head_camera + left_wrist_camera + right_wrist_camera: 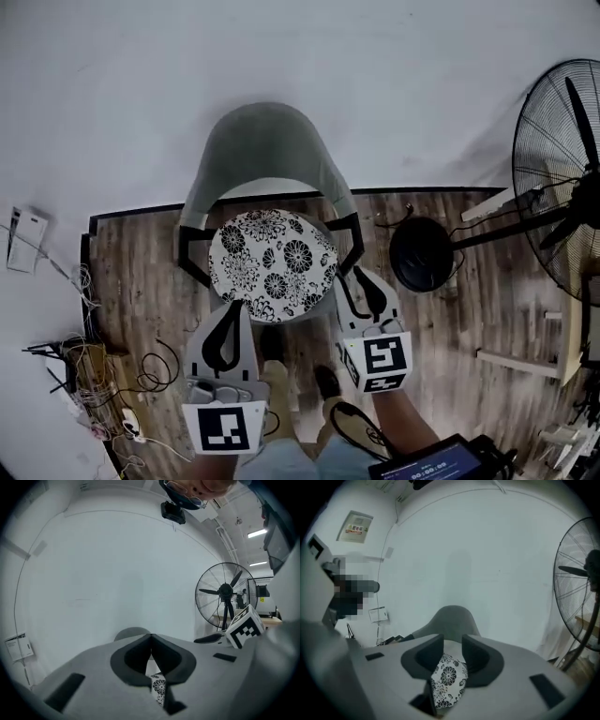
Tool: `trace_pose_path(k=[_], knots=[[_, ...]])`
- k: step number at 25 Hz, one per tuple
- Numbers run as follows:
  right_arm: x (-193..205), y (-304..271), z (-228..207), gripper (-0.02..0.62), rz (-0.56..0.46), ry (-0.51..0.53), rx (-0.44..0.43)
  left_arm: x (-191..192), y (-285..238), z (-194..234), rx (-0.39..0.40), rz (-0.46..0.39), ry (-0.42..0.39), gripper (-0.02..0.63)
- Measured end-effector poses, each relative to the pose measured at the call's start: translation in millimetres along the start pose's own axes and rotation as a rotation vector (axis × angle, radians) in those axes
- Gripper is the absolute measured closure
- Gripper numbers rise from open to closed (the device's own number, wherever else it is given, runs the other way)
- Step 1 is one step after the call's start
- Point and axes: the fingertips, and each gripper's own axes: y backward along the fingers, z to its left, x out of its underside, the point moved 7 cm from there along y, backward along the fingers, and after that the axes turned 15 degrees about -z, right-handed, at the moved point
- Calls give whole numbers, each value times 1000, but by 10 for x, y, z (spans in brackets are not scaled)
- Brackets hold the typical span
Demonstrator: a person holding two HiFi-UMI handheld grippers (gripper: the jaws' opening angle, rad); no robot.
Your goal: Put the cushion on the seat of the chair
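A round white cushion with a black flower print (272,265) lies flat on the seat of a grey shell chair (265,141) against the white wall. My left gripper (234,307) hangs just before the cushion's front left edge, its jaw tips touching with nothing between them. In the left gripper view (151,635) a strip of cushion (158,688) shows beyond the jaws. My right gripper (354,275) is at the cushion's front right edge. Its jaws stand apart (453,637), and the cushion (449,679) lies beyond the gap, untouched, with the chair back (452,620) behind it.
A large pedestal fan (562,178) stands to the right, its round black base (422,253) on the wood floor beside the chair. Loose cables (94,375) lie on the floor at the left. The person's shoes (277,375) are in front of the chair.
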Motion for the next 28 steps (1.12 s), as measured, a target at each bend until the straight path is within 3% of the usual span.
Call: trace_pose_path(k=[6, 13, 28], knots=[[-743, 459, 130, 507, -121, 21, -65, -582, 127, -308, -48, -112, 2, 597], [-1254, 898, 207, 576, -209, 49, -107, -1034, 344, -664, -82, -207, -50, 597], [-1555, 1284, 296, 591, -323, 71, -166, -1378, 610, -932, -111, -272, -101, 597]])
